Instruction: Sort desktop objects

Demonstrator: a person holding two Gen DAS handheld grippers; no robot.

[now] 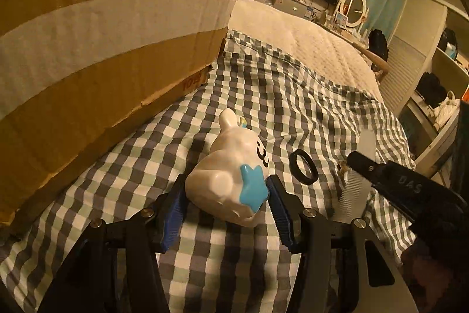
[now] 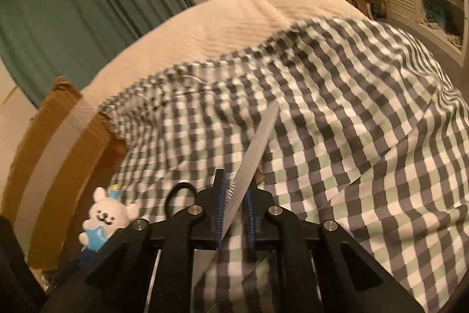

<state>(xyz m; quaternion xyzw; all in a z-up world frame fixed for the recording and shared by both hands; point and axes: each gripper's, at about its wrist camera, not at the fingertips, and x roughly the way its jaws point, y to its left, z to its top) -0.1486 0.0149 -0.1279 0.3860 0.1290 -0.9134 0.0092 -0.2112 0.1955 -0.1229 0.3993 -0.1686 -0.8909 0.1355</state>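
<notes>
Resting on a bed under a wrinkled grey, green and white checked cloth [image 1: 263, 96], the task items lie near a corrugated cardboard box [image 1: 102, 49] banded with pale tape. The left gripper [image 1: 227, 206] stands spread, its ribbed blue pads either side of a glossy white rabbit figurine [image 1: 225, 181] holding a blue star; whether the pads touch it cannot be told. The right gripper [image 2: 234, 213] is pinching a flat, pale, fine-toothed comb [image 2: 252, 157], which angles up and away over the cloth. A black ring [image 1: 303, 167] lies on the cloth between figurine and comb. The left wrist view alone shows the ring whole and the right gripper's black outer finger [image 1: 381, 175]; the right wrist view alone shows the figurine's face [image 2: 102, 214] front-on and the comb's smooth spine full length.
</notes>
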